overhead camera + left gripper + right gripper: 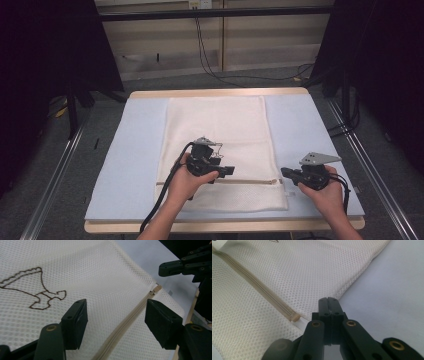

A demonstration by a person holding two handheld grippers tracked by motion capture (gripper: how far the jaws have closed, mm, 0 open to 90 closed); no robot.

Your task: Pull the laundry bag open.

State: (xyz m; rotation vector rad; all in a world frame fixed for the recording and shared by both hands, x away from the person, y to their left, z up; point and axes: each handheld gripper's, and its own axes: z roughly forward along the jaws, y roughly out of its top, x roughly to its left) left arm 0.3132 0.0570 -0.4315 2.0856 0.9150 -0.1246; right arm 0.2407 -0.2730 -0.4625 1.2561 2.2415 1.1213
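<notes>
I keep my right tool [284, 172] closed at the mesh laundry bag's [220, 125] edge beside the zipper's [125, 322] end to pin the bag flat on the surface [140, 150], while my left tool [116, 320], open, straddles the zipper.

- We see a lab recording booth: black curtains [45, 45] on both sides.
- A padded table [135, 150], loose cables [210, 55], metal floor rails [50, 190].
</notes>
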